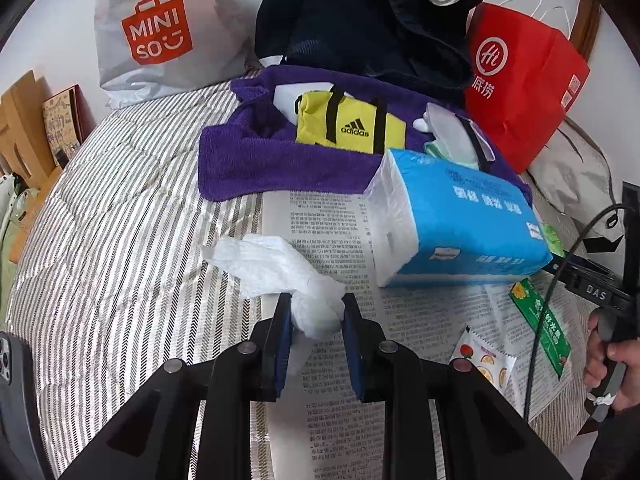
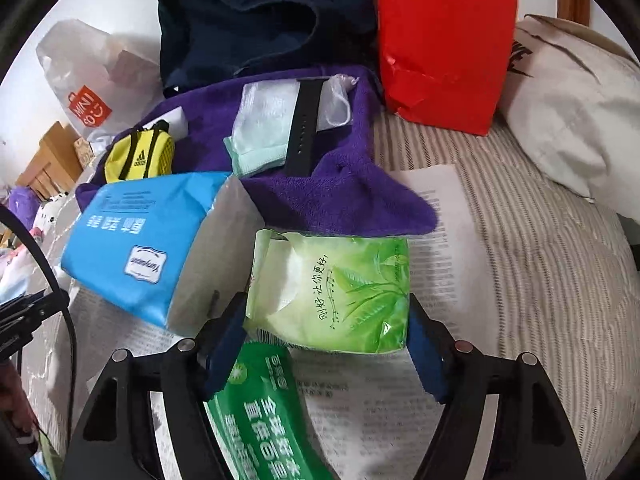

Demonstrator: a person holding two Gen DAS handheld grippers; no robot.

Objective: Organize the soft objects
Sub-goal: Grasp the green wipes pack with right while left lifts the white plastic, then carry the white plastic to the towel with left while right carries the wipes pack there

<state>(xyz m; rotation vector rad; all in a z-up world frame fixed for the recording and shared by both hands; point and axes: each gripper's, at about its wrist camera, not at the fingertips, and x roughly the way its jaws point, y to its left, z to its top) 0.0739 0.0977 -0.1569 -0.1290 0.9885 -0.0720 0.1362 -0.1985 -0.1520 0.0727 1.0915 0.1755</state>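
- Looking along the left wrist view: one left gripper (image 1: 316, 316), its two blue-padded jaws pinched on one crumpled white tissue (image 1: 280, 276), which trails up and to the left above one printed newspaper sheet (image 1: 332, 400).
- One blue tissue pack (image 1: 460, 224) lies on the sheet to the right of the tissue, its far end resting against one purple towel (image 1: 256, 160).
- On the towel: one yellow pouch (image 1: 348, 126) with two black straps, and one clear packet (image 1: 452, 132) beside it.
- Behind the towel stand one white shopping bag (image 1: 160, 36), one dark blue garment (image 1: 360, 24) and one red paper bag (image 1: 520, 80).
- Two small sachets lie on the sheet at lower right: one white with fruit print (image 1: 484, 360), one green (image 1: 540, 320); one hand (image 1: 608, 356) holds the other tool's handle at the right edge.
- Turning to the right wrist view: one right gripper (image 2: 326, 332), jaws standing wide, one on each side of one green tissue pack (image 2: 332, 288); whether the pads press on it cannot be told.
- The green pack lies on the newspaper sheet (image 2: 400, 400), just below the towel's (image 2: 332, 204) corner and beside the blue tissue pack (image 2: 136, 240).
- One green sachet (image 2: 260, 420) lies under the left jaw; one black strap (image 2: 304, 128) crosses the clear packet (image 2: 272, 120) on the towel.
- One pale pillow (image 2: 568, 112) rests on the striped bedcover (image 2: 560, 280) at right.
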